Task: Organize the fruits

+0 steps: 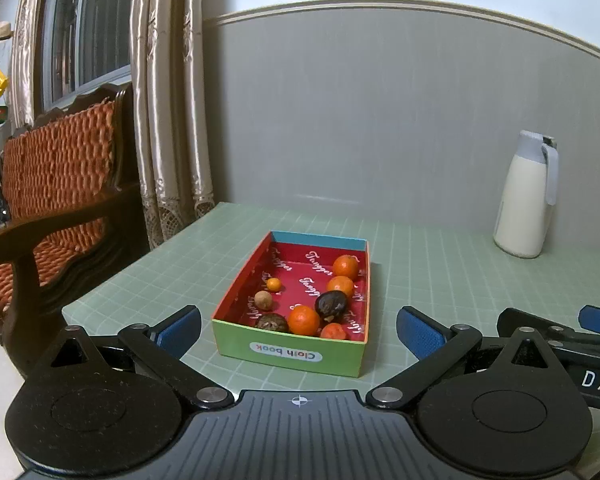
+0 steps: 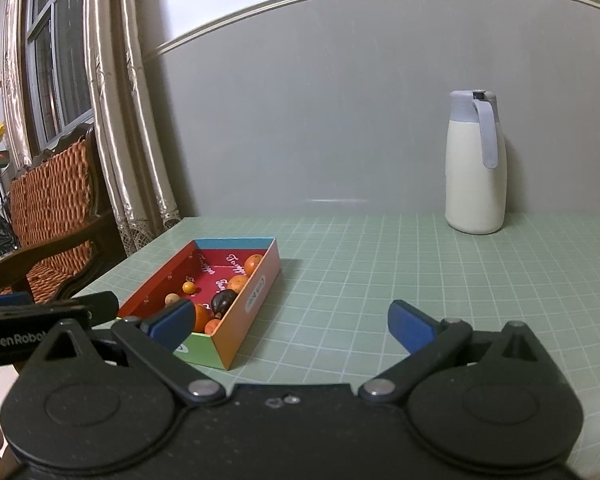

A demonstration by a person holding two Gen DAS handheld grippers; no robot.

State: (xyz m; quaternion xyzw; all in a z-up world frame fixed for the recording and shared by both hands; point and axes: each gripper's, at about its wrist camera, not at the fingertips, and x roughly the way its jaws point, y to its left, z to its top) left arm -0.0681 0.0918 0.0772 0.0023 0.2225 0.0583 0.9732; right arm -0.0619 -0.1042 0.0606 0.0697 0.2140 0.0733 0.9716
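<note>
My left gripper [image 1: 298,330] & right gripper [image 2: 290,322] both gape wide, empty. Box [image 1: 288,354] w/ fruits [image 1: 303,320] sits just ahead of left jaws, left of right jaws.

Green gridded worktop [image 1: 440,280] met a grey wall. Cream jug [image 2: 475,168] with grey lid and handle stood far right, against the wall. Wooden chair [image 1: 52,184], orange woven cushions, left; curtains [image 1: 168,92] behind.

Both wrist views low over table [image 1: 440,248], facing wall; share box [image 1: 290,354], jug [image 2: 474,168].
</note>
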